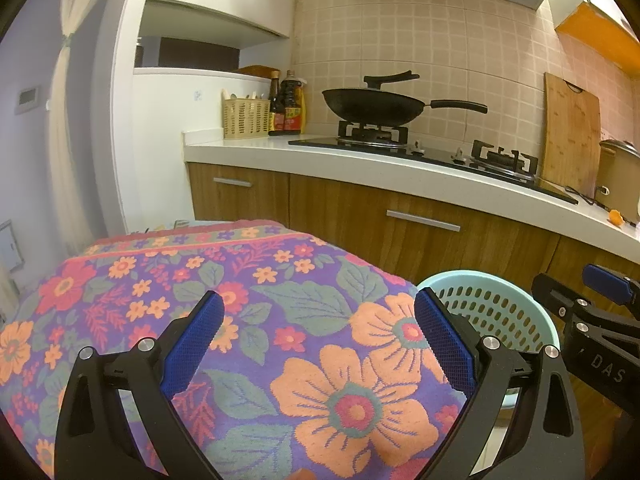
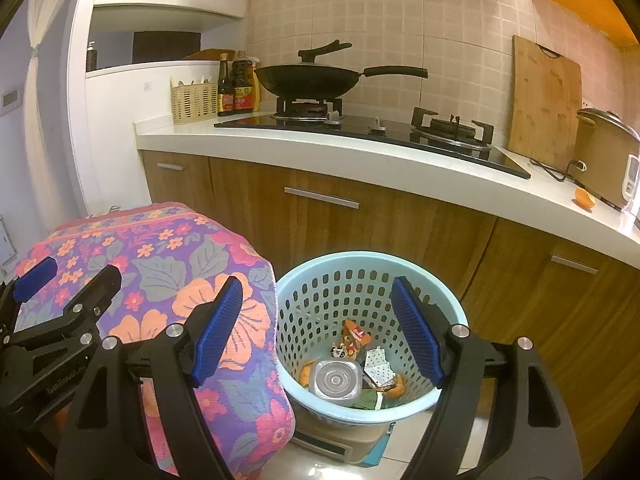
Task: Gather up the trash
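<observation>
- The left gripper (image 1: 318,344) hangs over a floral towel (image 1: 280,320) with its 2 blue pads (image 1: 192,344) spread wide and nothing between them.
- The right gripper (image 2: 316,328) is likewise wide open and empty, its 2 blue pads (image 2: 416,332) framing the mouth of a light-blue perforated waste basket (image 2: 320,280).
- The trash lies at the bottom of that basket: a clear plastic container (image 2: 336,380) seen end-on, a crumpled orange snack wrapper (image 2: 354,336), a white dotted scrap of packaging (image 2: 378,366), pieces of orange peel (image 2: 396,390) and something green beneath them.
- The basket stands on a beige box-like thing (image 2: 340,440) on the tiled floor, just beside the towel-covered surface, whose draped edge touches or nearly touches its rim.
- Behind the basket run wood-grain cabinet doors (image 2: 380,232) with metal handles, under a white countertop (image 2: 360,152).
- On the countertop, a small piece of orange peel (image 2: 584,198) lies near a rice cooker (image 2: 604,152) at the right end.
- A black glass hob (image 2: 380,128) carries a black wok (image 2: 308,80) on its left burner.
- Left of the wok stand 2 dark sauce bottles (image 2: 236,88) and a cream utensil basket (image 2: 194,102).
- A wooden cutting board (image 2: 546,100) leans against the tiled wall at the right.
</observation>
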A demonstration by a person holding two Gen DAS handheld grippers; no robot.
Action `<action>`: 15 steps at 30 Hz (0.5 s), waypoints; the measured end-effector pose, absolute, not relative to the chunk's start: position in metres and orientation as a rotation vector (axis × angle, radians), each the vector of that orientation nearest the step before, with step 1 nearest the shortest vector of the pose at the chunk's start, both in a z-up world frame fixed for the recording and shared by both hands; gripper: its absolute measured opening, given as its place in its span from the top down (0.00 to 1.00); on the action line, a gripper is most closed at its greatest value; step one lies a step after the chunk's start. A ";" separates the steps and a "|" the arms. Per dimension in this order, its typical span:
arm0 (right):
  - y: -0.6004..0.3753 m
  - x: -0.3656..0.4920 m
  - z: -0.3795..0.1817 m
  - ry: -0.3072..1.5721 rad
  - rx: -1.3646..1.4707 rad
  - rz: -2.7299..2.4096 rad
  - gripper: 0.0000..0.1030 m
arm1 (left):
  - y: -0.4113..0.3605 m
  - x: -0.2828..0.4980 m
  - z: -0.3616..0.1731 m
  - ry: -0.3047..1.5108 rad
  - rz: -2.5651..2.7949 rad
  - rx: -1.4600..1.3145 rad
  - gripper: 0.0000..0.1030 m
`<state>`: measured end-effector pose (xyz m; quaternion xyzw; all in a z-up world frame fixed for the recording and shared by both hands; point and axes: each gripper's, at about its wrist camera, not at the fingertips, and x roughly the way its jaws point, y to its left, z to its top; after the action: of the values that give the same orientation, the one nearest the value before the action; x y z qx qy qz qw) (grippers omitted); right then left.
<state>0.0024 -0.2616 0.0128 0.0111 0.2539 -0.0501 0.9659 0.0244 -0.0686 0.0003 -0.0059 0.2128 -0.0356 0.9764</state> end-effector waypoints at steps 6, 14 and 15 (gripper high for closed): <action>-0.262 0.002 0.013 0.513 0.025 -0.104 0.30 | -0.068 0.025 0.000 0.427 -0.074 -0.010 0.10; -0.261 0.003 0.017 0.507 0.024 -0.103 0.30 | -0.068 0.025 0.000 0.428 -0.076 -0.009 0.10; -0.261 0.003 0.017 0.507 0.024 -0.102 0.30 | -0.069 0.025 0.000 0.427 -0.075 -0.008 0.10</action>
<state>0.0029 -0.2608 0.0168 0.0120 0.2505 -0.0505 0.9667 0.0249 -0.0687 0.0002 -0.0039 0.2118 -0.0373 0.9766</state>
